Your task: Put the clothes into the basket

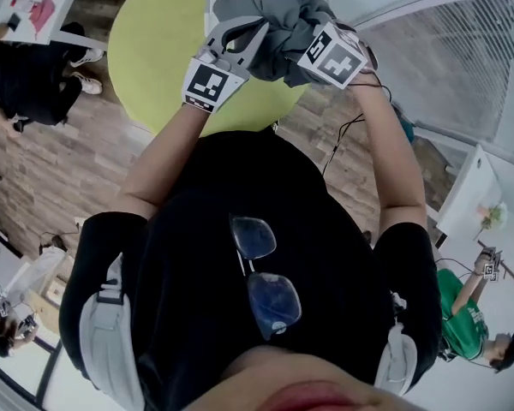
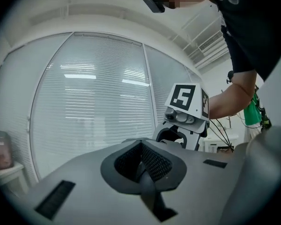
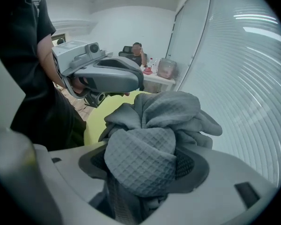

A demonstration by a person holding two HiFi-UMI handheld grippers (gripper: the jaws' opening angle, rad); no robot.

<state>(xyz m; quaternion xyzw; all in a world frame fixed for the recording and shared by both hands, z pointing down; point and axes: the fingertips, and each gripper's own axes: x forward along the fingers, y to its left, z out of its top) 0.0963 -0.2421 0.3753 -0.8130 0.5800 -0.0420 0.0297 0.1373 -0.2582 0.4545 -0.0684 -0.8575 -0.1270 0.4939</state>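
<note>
Grey waffle-weave cloth (image 3: pixel 147 146) was bunched above the yellow-green round table (image 1: pixel 154 41) | right gripper (image 1: pixel 313 45) clamped it | left gripper (image 2: pixel 141 146) jaws together, empty | likely light, soft, floppy; best gripped mid-bundle

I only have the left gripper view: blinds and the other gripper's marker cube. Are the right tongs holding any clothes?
Observer: Yes. The right tongs are closed on a bunched grey waffle-knit cloth.
Operator: What is underneath it?
Observer: In the head view it is held up over the edge of a round yellow-green surface.
Operator: Any basket nearby?
Observer: None shows in any view; wood floor lies beside that surface.
</note>
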